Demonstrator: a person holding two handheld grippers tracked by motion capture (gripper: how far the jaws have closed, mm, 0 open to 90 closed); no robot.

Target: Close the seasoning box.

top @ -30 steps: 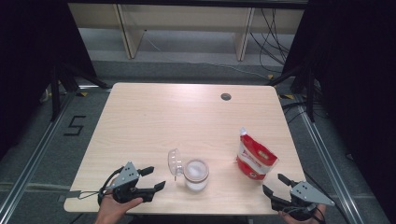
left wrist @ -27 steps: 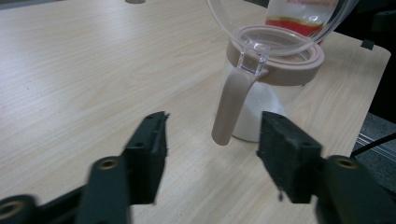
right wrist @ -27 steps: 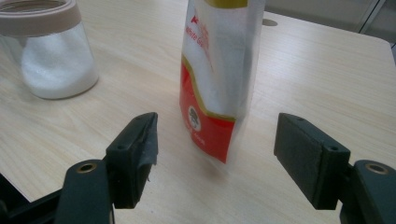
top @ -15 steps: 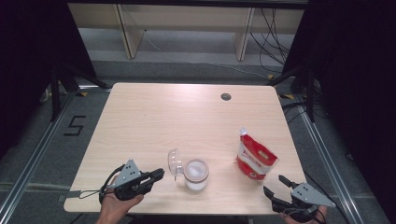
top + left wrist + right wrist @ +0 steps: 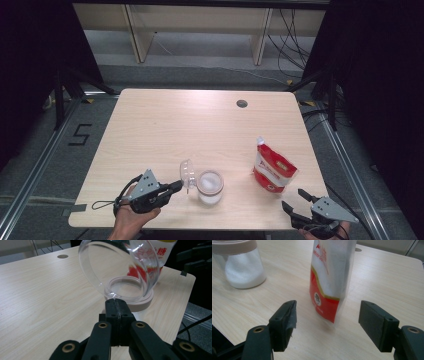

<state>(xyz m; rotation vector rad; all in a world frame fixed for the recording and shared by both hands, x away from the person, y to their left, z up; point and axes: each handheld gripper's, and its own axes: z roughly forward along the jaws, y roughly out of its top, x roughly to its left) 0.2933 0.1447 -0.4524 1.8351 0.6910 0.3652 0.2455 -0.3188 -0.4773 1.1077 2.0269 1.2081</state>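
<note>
A small glass jar [image 5: 210, 186] with a pink rim and white sugar inside stands near the table's front edge. Its clear domed lid [image 5: 187, 174] is tipped up on the jar's left side. My left gripper [image 5: 179, 185] has just been closing and is now shut on the lower edge of that lid [image 5: 117, 267], its jaws pressed together at the tip [image 5: 116, 301]. A red and white sugar bag [image 5: 272, 171] stands upright to the right. My right gripper [image 5: 293, 198] is open, just in front of the bag [image 5: 329, 272], without touching it.
A round cable hole [image 5: 242, 103] sits at the table's [image 5: 165, 125] far right. The jar [image 5: 242, 267] stands to the left of the bag in the right gripper view. Shelving and cables lie beyond the table's far edge.
The left gripper's jaws went from wide open to shut, and the hand edged right and up to the lid. The right gripper stayed put.
</note>
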